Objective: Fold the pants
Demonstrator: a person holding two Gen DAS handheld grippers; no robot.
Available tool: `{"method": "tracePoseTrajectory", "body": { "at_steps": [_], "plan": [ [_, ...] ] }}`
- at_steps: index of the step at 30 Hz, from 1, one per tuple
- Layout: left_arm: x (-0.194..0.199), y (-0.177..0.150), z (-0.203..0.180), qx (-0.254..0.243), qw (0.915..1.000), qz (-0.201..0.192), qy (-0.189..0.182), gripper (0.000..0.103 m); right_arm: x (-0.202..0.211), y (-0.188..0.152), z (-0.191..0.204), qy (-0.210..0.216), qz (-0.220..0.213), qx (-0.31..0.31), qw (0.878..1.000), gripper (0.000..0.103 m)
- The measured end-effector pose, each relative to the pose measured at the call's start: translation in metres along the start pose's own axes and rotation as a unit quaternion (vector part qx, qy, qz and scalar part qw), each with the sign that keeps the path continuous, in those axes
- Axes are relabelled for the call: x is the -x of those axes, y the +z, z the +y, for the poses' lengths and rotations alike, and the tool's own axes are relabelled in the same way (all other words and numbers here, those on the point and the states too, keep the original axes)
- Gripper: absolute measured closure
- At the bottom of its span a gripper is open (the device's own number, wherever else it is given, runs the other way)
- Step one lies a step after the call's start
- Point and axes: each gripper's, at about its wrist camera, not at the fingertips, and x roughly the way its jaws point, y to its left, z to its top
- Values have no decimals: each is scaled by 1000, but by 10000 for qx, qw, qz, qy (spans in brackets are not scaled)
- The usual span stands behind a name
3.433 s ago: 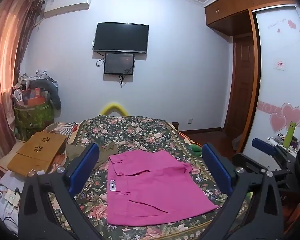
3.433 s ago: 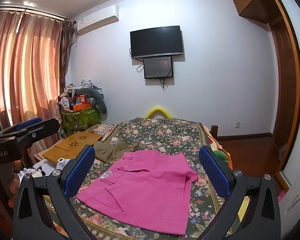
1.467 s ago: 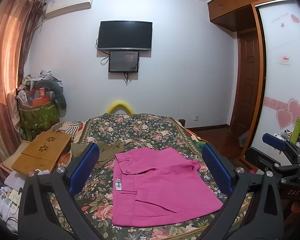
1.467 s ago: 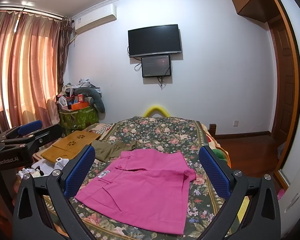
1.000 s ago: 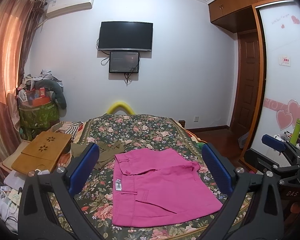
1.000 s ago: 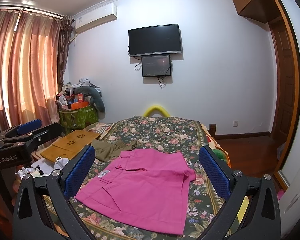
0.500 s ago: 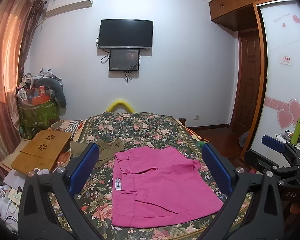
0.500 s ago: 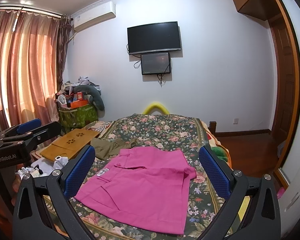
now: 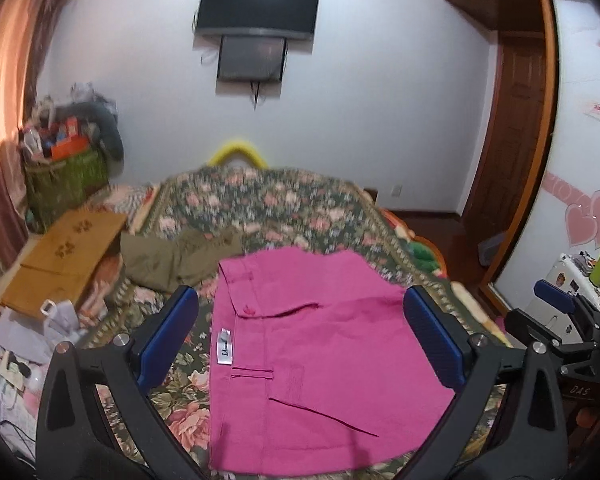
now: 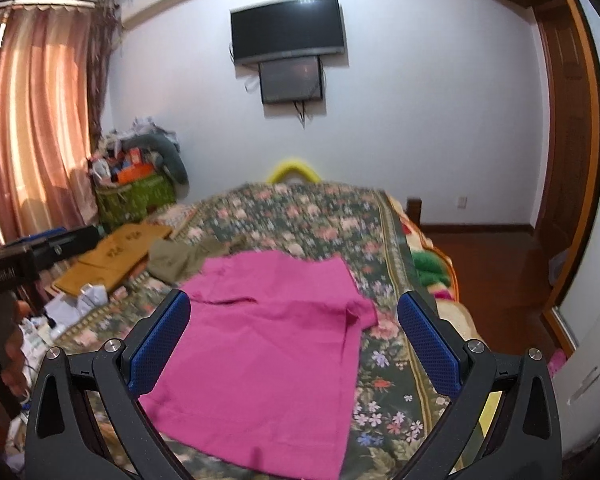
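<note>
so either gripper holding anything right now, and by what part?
Nothing held. Left gripper and right gripper both have jaws open, above the pink pants lying on the bed.

bed point(image 9: 284, 200) with a dark floral cover filling the middle, folded pink pants point(image 9: 320, 360) lying flat at the 6 o'clock end, crumpled olive-green garment point(image 9: 172, 256) just beside them at about 10 o'clock, far half of the cover bare toward 12

1. Left wrist view: looks forward and slightly down, close above the flat-lying magenta cotton pants point(image 9: 316, 356).
2. Right wrist view: same heading, from further right.
3. Shared: pants point(image 10: 260, 356), floral-patterned bedspread point(image 9: 260, 200), black wall-mounted television point(image 10: 287, 35).
</note>
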Motion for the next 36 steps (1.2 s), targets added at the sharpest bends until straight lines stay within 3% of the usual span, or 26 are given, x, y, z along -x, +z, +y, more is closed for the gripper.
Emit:
{"method": "tracePoseTrajectory", "body": {
  "at_steps": [5,10,20,23,25,28,32,34,36],
  "plan": [
    [-66,0,24,176,9968,760,189,0,-44,-10,-21,-97,536,33,9985,0],
    [-118,-4,45,35,9914,1194,539,0,-79,-16,-37,-62,1043,23,9945,0],
    [-198,-18,78,-146,9727,2275,441,0,-147,-27,-66,356,1941,-177,9802,1],
    [-217,-21,85,-94,9648,2600,376,13,-162,-24,-71,447,2063,-269,9771,5],
    [-226,-23,88,-68,9599,2786,310,25,-167,-22,-73,489,2080,-256,9766,15],
    [-233,-24,84,-224,9567,2889,286,36,-170,-20,-75,544,2085,-220,9763,27],
    [-233,-25,76,-410,9552,2925,180,44,-183,-16,-73,659,2150,-137,9743,44],
    [-232,-27,75,-396,9546,2951,102,49,-191,-18,-71,741,2273,-103,9709,60],
    [-232,-29,74,-401,9527,3014,21,57,-197,-21,-69,736,2399,-41,9680,69]
  ]
}}
